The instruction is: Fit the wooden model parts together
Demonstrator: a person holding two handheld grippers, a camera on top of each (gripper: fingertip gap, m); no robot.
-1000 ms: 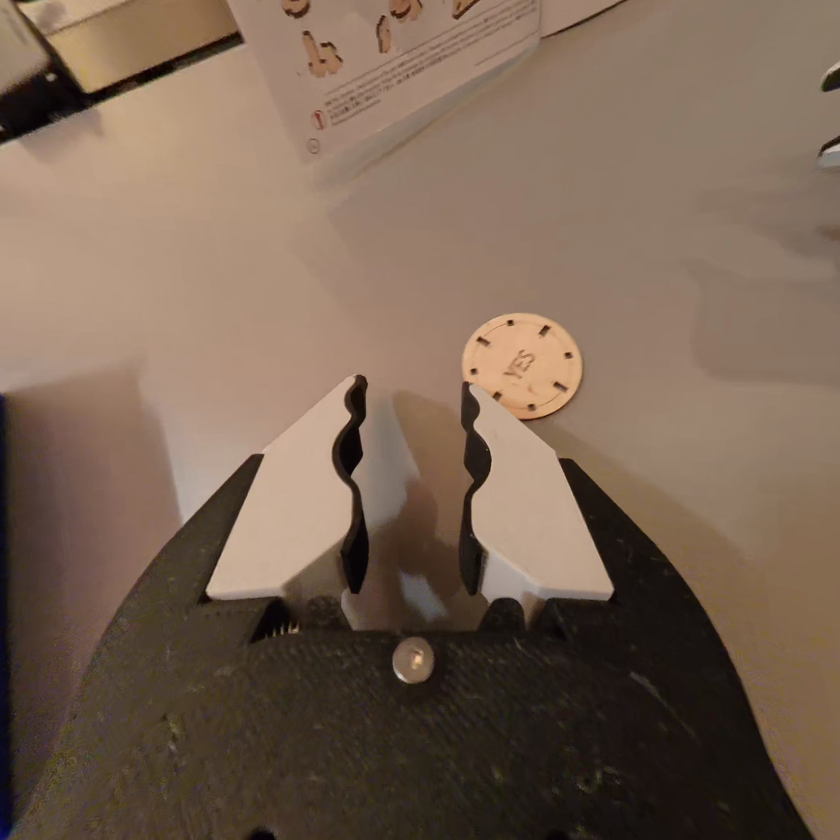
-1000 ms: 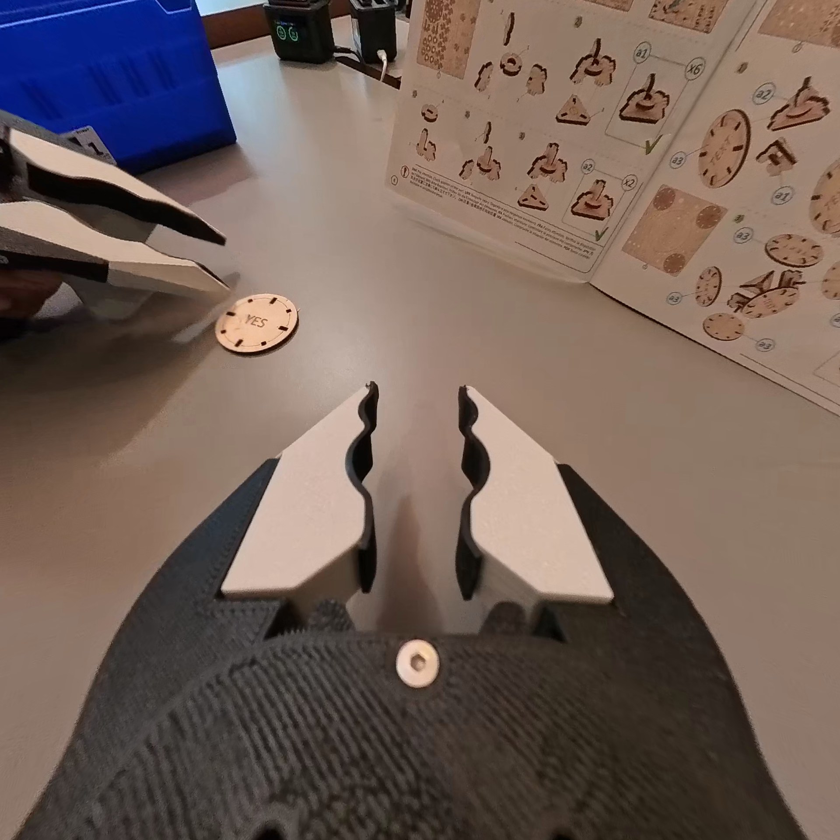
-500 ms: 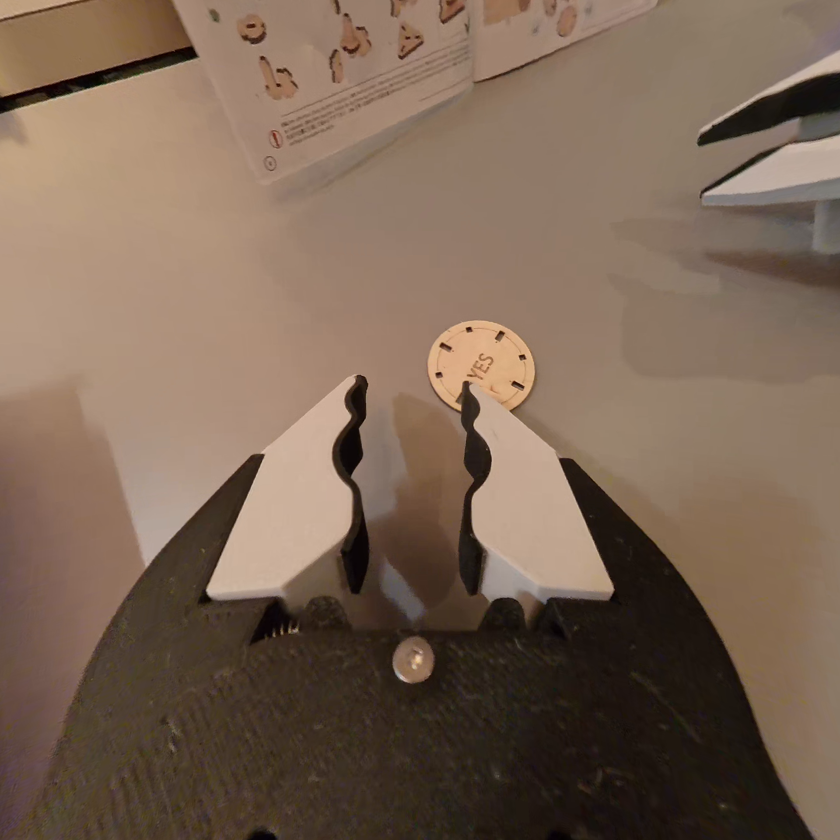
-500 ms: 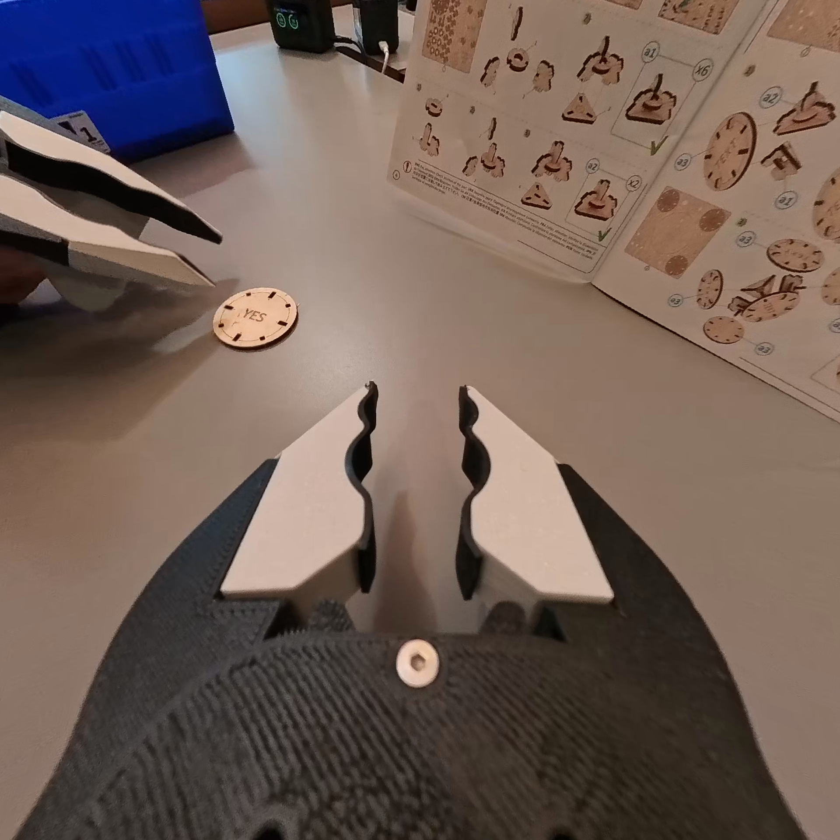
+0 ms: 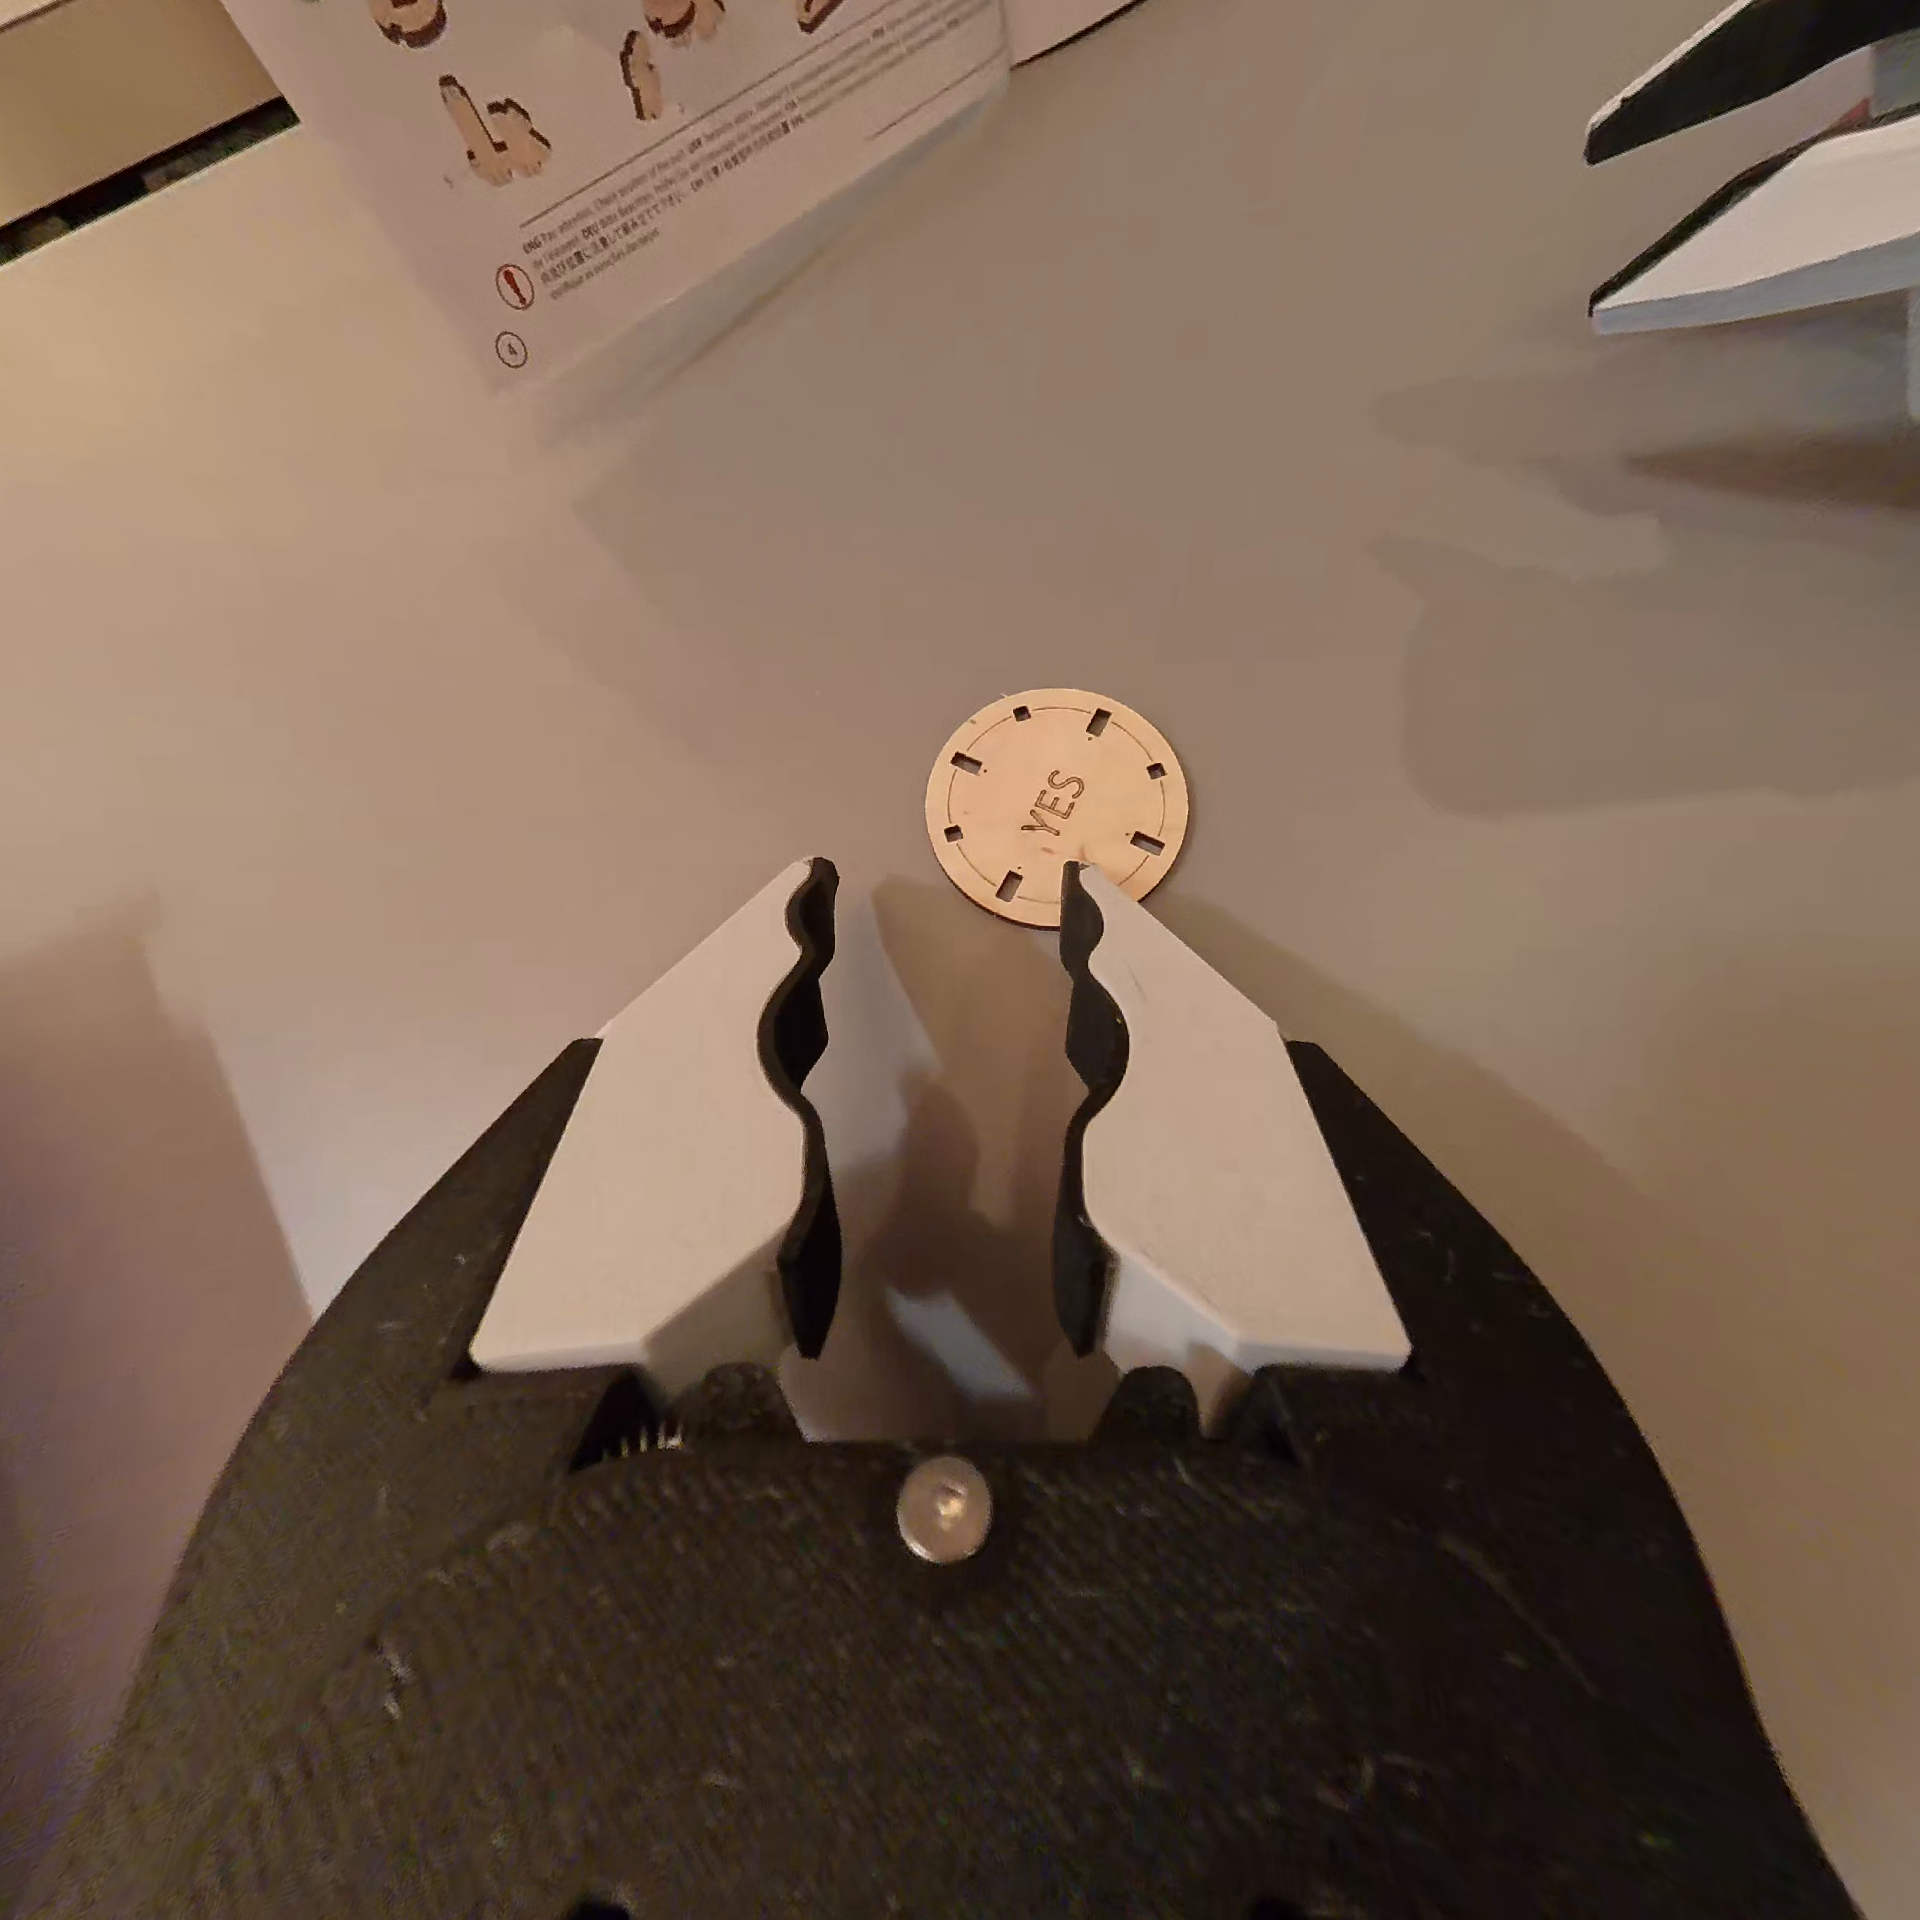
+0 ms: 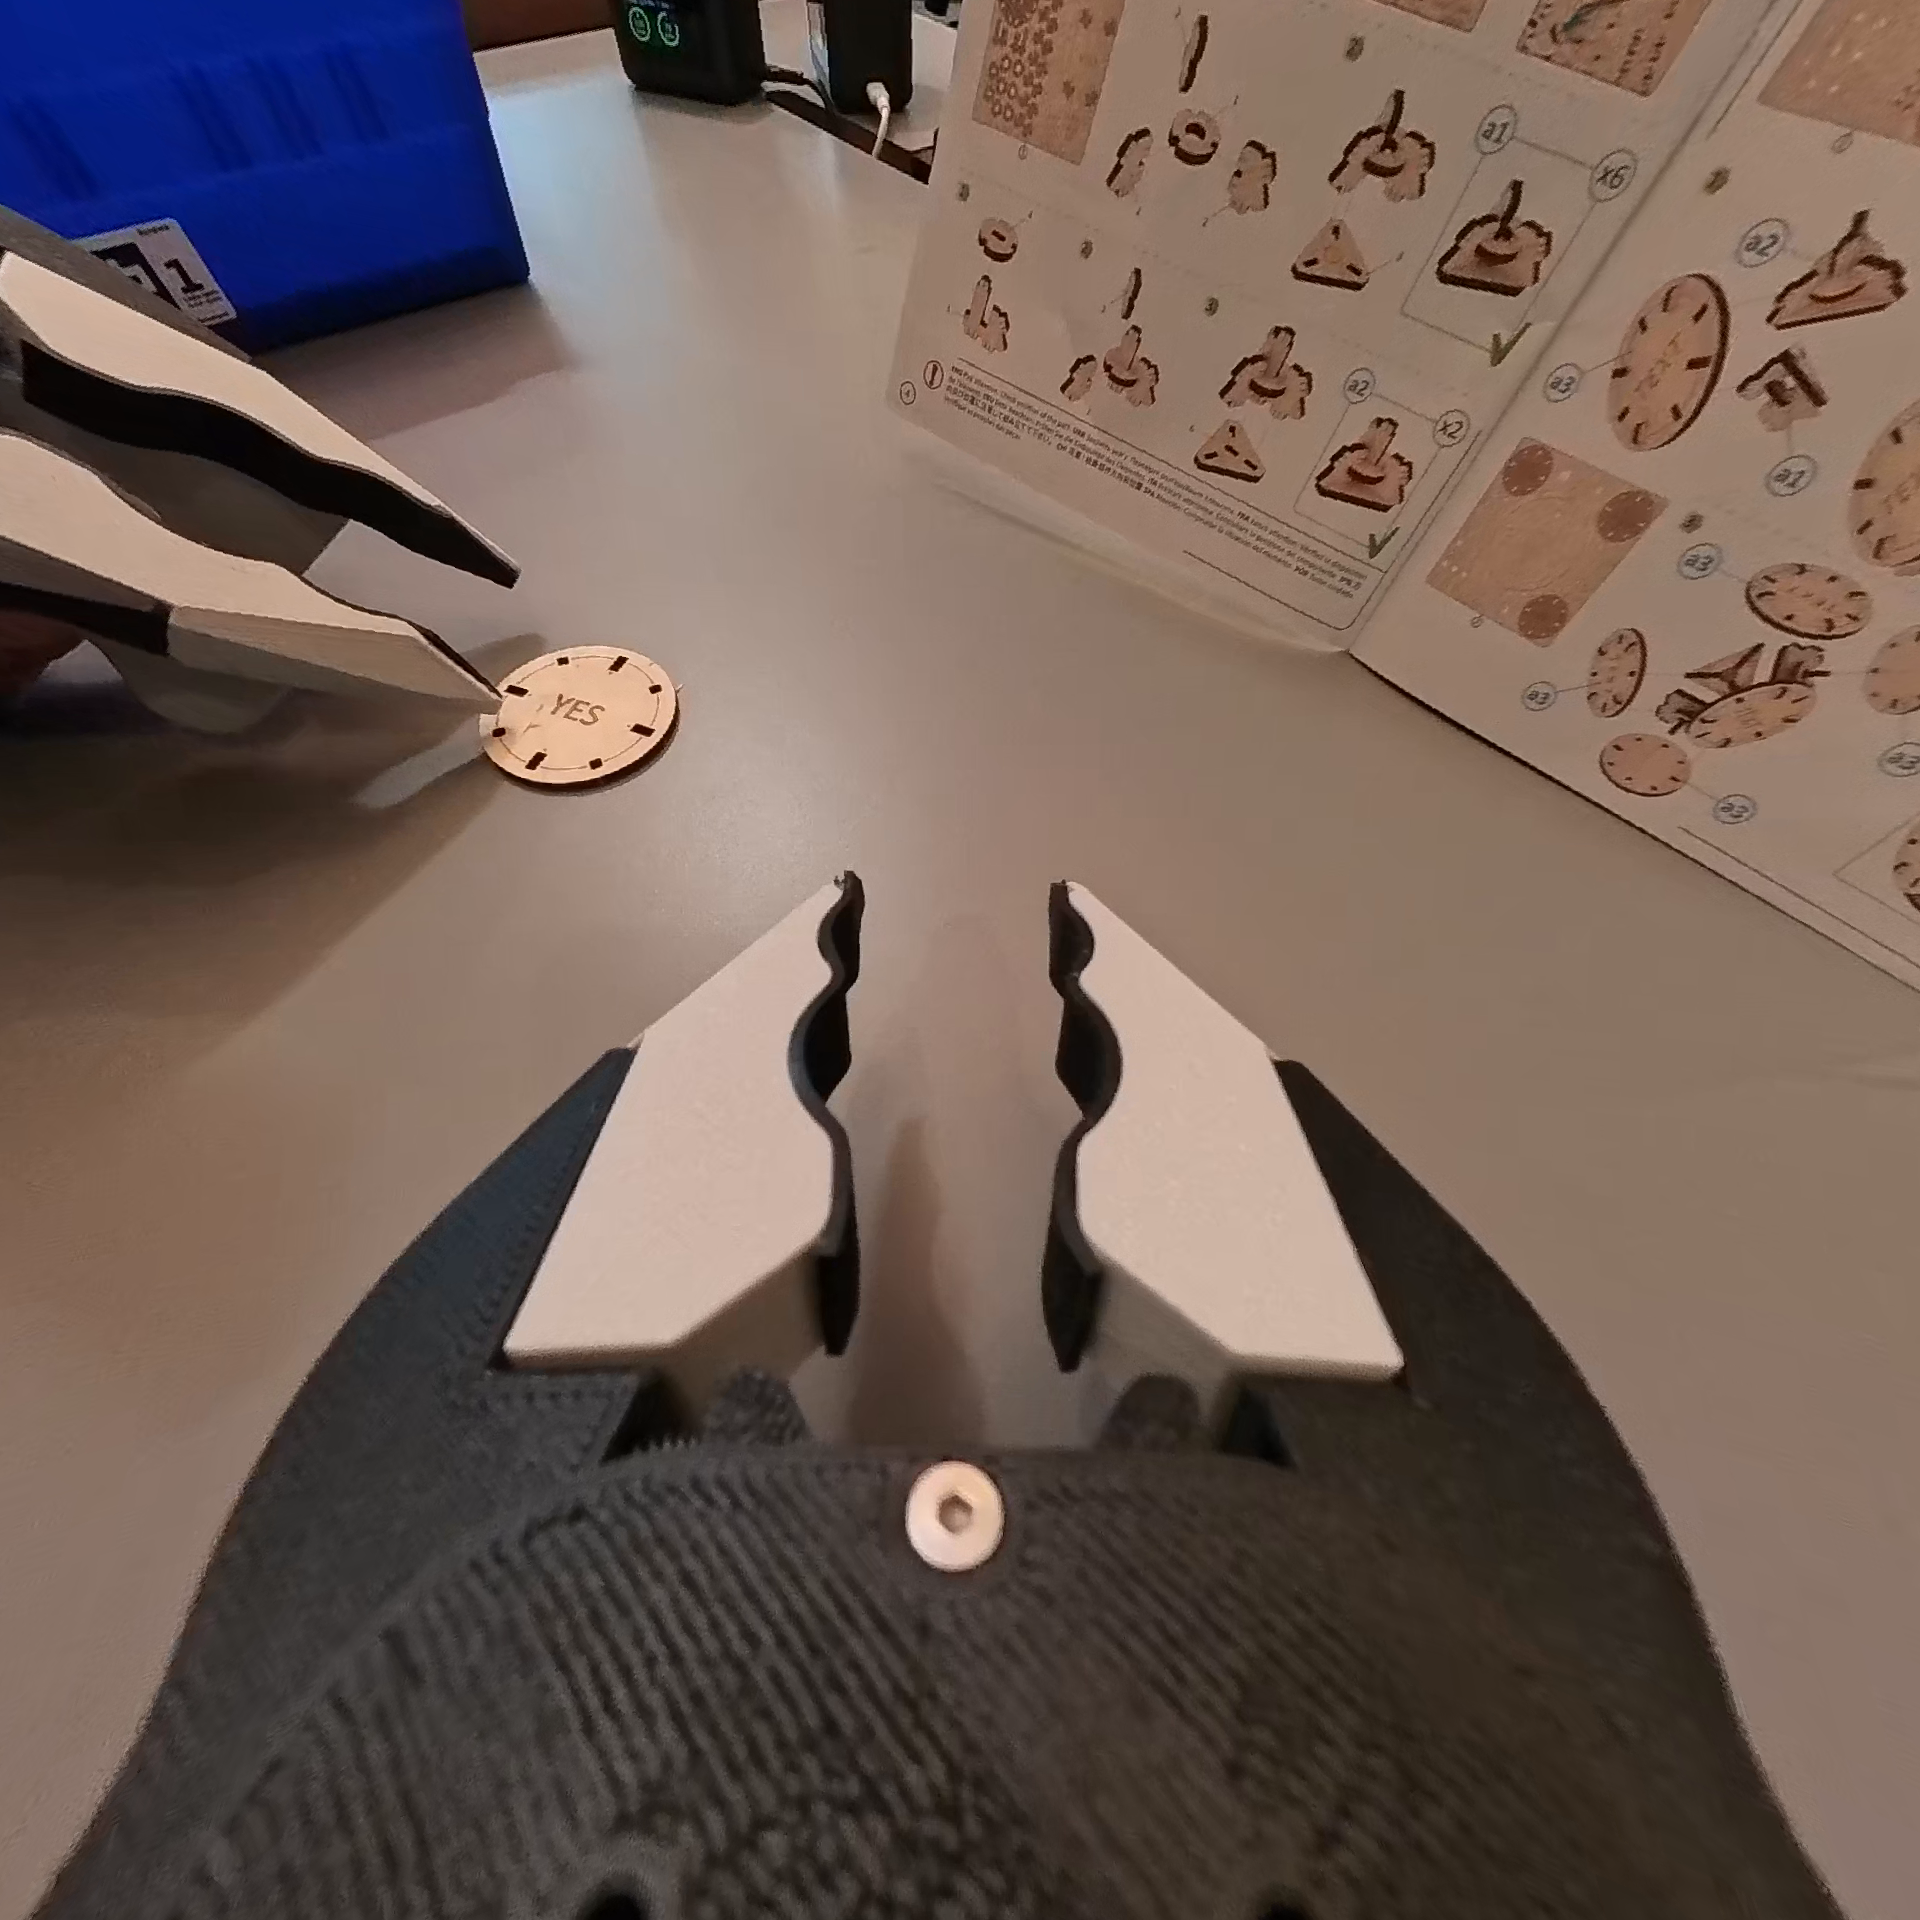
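We record the left gripper (image 5: 940, 878) with its fingers parted and nothing between them. From its own view, the right-hand fingertip (image 5: 1072, 883) overlaps the near edge of a round wooden disc (image 5: 1055, 800) lying flat on the grey counter (image 5: 312, 675). The disc sits at about one o'clock from the fingertips. It is thin pale plywood with small rectangular slots cut round an engraved ring and lettering burnt into its middle.

The right wrist view shows what the left does not. One white fingertip (image 6: 457, 681) of the left gripper meets the rim of the disc (image 6: 587, 719) from nine o'clock, while the other finger stands above and clear of it. We cannot tell whether the tip presses on the wood.

The right gripper (image 6: 954, 899) is open to a moderate gap over bare counter, well apart from the disc, which lies at ten o'clock from it. Its fingers are white wedges lined with black wavy pads, set in a coarse black printed body.

Only the right view shows the blue plastic bin (image 6: 260, 135) at eleven o'clock, two dark devices (image 6: 696, 47) behind it, and the open assembly leaflet (image 6: 1351, 364) across one to three o'clock. The left view shows just one corner of the leaflet (image 5: 727, 156).
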